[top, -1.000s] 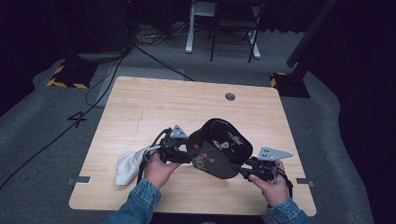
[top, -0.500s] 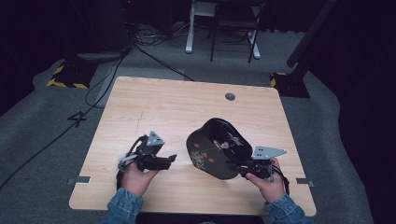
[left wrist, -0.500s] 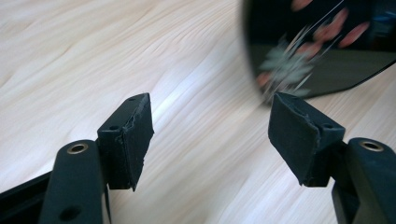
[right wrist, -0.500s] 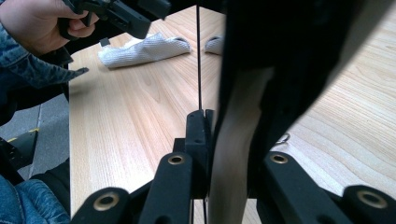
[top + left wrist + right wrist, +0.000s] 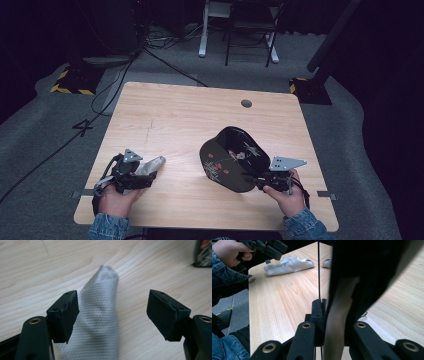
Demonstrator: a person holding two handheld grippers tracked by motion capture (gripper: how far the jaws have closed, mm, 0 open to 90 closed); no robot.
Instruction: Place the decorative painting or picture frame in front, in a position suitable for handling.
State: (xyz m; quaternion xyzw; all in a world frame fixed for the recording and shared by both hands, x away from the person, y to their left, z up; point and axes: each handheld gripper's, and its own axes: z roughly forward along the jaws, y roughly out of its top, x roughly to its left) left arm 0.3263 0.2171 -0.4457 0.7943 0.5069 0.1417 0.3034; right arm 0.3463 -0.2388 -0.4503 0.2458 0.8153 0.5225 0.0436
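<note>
The high view is looking down and forward over the whole table (image 5: 165, 115). Each gripper view is sitting close above the wood; both are sharing the grey cloth (image 5: 100, 322).

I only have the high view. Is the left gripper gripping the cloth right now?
Observer: No. The left gripper is open, and the grey cloth lies on the table between its fingers.
Operator: Does it touch either finger?
Observer: It lies against the finger at the left of the left gripper view and is clear of the other.
Operator: And the right gripper?
Observer: The right gripper is shut on the rim of the black tray.
</note>
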